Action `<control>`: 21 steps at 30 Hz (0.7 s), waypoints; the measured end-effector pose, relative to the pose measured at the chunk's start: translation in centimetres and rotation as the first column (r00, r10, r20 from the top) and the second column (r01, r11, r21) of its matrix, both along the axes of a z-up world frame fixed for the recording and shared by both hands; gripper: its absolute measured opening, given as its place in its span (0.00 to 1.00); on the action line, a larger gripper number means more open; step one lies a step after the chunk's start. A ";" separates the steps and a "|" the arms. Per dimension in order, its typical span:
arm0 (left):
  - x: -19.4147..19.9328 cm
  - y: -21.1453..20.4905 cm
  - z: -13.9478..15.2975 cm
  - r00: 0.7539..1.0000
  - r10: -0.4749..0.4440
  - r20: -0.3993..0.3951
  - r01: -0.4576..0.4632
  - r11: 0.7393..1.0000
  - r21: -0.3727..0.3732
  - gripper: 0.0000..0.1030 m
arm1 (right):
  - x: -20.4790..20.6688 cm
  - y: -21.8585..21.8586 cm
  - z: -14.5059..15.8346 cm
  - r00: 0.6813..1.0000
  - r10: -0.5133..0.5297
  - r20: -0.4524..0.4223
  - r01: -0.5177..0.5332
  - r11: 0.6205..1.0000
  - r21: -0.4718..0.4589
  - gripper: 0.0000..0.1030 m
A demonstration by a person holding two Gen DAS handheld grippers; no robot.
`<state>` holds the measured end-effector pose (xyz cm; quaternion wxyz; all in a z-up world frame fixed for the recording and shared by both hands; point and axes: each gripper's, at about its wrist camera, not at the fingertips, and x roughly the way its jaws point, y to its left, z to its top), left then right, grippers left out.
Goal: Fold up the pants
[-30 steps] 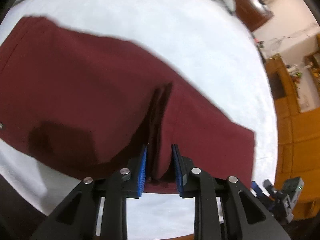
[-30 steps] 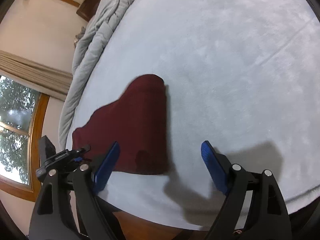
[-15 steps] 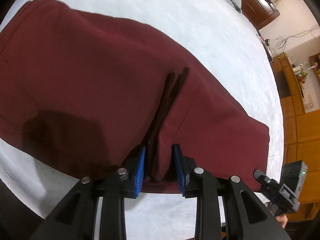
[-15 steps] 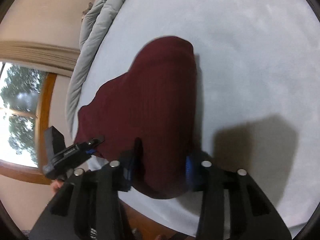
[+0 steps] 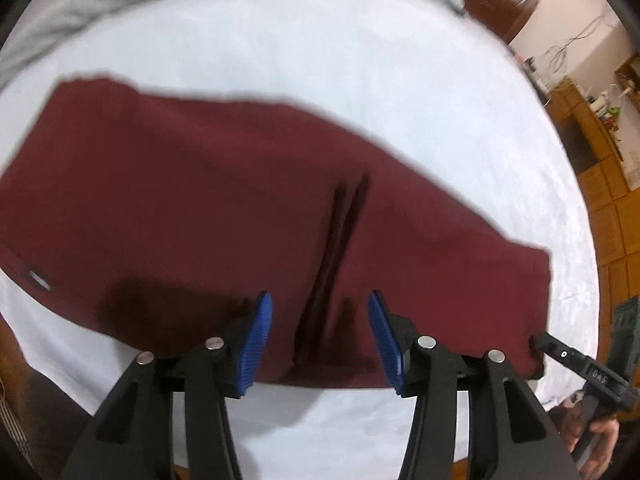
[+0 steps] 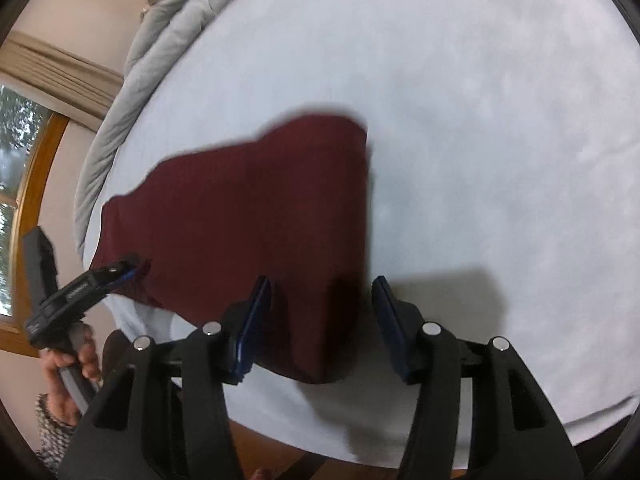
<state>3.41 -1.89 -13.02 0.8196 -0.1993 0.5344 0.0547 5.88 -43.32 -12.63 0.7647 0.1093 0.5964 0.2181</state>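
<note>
Item: dark maroon fabric pants [image 5: 240, 216], lying flat as a broad folded panel on the white bed sheet [image 5: 320, 64], near edge along the side of the bed closest to the cameras. One raised crease [image 5: 340, 248] runs away from that edge, directly ahead of the left tool.

Left gripper [image 5: 318, 332]: black frame, blue ribbed pads, jaws apart, straddling the crease at the near edge; the cloth between the pads looks unpinched.

Right gripper [image 6: 320, 328]: same build, jaws apart, over the near right corner of the panel; the right pad is off the cloth, above bare sheet.

Surroundings: rumpled grey quilt [image 6: 176, 12] bunched at the far edge of the bed.

Handling note, as judgement: the panel appears just laid down, both tools let go. To do this step well, draw both tools straight back and up so no pad snags the hem, then flatten the crease before the next fold. Any new pinch should take all layers together at matching corners.
</note>
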 end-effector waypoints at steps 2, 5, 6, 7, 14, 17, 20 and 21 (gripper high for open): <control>0.6 -0.7 1.6 0.998 -0.024 0.055 0.025 1.000 -0.011 0.53 | 0.4 0.1 1.4 0.999 0.014 0.047 -0.016 1.000 0.025 0.52; 2.5 -2.9 2.5 0.991 -0.089 0.097 0.095 0.993 -0.069 0.53 | 1.8 1.4 2.6 0.995 0.044 0.084 -0.048 0.998 0.039 0.52; 3.4 -4.0 2.5 0.988 -0.115 0.107 0.126 0.987 -0.097 0.53 | 2.4 2.1 2.7 0.994 0.056 0.088 -0.060 0.997 0.040 0.51; 4.0 -4.5 2.3 0.985 -0.130 0.112 0.141 0.985 -0.104 0.53 | 2.9 2.6 2.6 0.994 0.062 0.092 -0.067 0.997 0.046 0.51; 8.2 -5.7 -2.6 0.990 -0.139 -0.025 0.135 0.983 -0.125 0.51 | 5.8 4.2 -0.8 0.999 0.053 0.011 -0.053 0.998 -0.034 0.42; 7.8 -5.2 -3.6 0.990 -0.136 -0.026 0.131 0.980 -0.148 0.49 | 6.2 4.0 -2.0 0.999 0.045 -0.003 -0.045 0.999 -0.027 0.41; 7.9 -5.4 -3.4 0.990 -0.139 -0.030 0.132 0.979 -0.158 0.49 | 5.9 3.9 -1.1 0.999 0.047 0.014 -0.047 0.999 -0.011 0.42; 7.0 -4.5 -3.0 0.990 -0.139 -0.026 0.133 0.978 -0.162 0.49 | 5.6 3.9 -0.7 0.999 0.041 0.025 -0.041 0.999 0.000 0.43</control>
